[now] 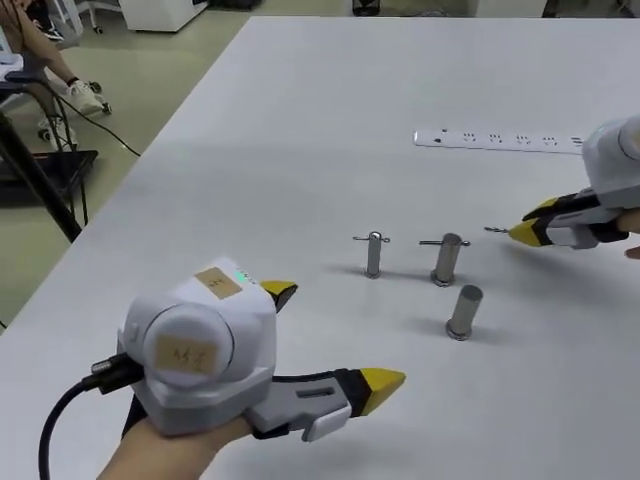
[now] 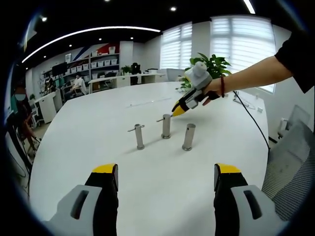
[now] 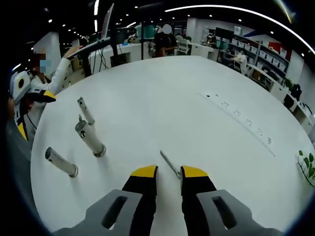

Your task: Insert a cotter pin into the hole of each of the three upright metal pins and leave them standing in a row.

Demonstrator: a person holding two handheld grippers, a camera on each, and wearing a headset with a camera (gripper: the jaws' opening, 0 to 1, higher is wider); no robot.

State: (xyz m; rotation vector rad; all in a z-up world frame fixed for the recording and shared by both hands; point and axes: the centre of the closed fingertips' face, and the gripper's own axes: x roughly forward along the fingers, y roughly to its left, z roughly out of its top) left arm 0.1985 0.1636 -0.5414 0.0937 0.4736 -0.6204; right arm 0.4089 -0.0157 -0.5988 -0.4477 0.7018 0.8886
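Three upright metal pins stand on the white table. The left pin and the middle pin each carry a cotter pin through the top hole. The nearer third pin has none in it. My right gripper hovers just right of the middle pin, shut on a cotter pin that points toward the pins. In the right gripper view that cotter pin juts out between the nearly closed jaws. My left gripper is open and holds nothing, near the front edge, well short of the pins.
A white power strip lies on the table beyond the pins. The table's left edge runs diagonally, with a floor, cables and a seated person's legs past it. Office desks and plants stand farther off.
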